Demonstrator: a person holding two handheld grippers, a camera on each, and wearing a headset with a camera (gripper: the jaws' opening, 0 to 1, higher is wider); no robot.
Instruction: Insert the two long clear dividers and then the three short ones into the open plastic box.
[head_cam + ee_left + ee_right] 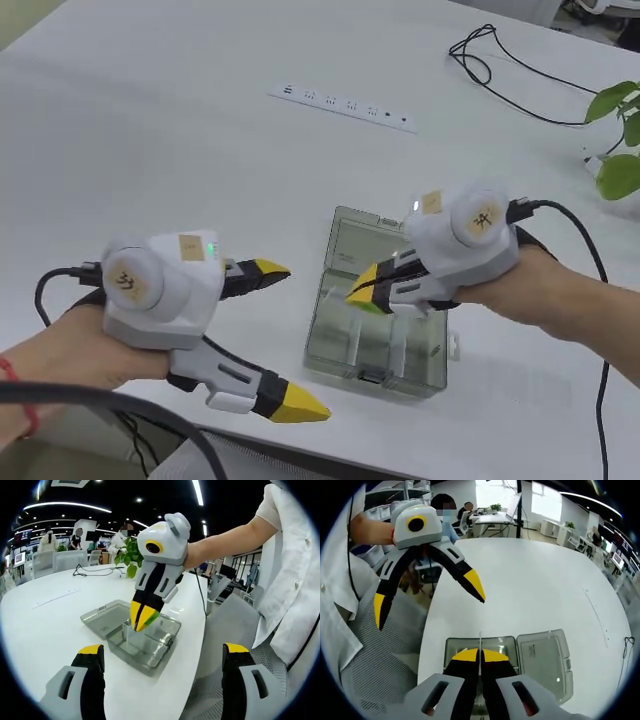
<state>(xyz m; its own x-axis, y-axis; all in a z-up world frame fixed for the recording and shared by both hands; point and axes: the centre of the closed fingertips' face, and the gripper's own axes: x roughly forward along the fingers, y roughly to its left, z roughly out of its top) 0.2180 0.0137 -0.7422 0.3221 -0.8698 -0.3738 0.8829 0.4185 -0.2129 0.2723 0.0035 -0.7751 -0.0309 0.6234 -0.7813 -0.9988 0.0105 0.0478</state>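
The clear plastic box (428,372) lies open on the white table, its lid (357,232) folded flat on the far side. My right gripper (362,291) hovers over the box, shut on a thin clear divider (480,639) held edge-on and pointing down into the box (496,643). Some clear partitions seem to stand inside the box; how many I cannot tell. My left gripper (283,337) is open with nothing in it, just left of the box. In the left gripper view, the right gripper (142,621) dips into the box (159,649).
A white power strip (345,103) lies farther back on the table. A black cable (510,85) loops at the back right, beside a green plant (620,135). The table's near edge runs just below the box. People and office chairs are in the background.
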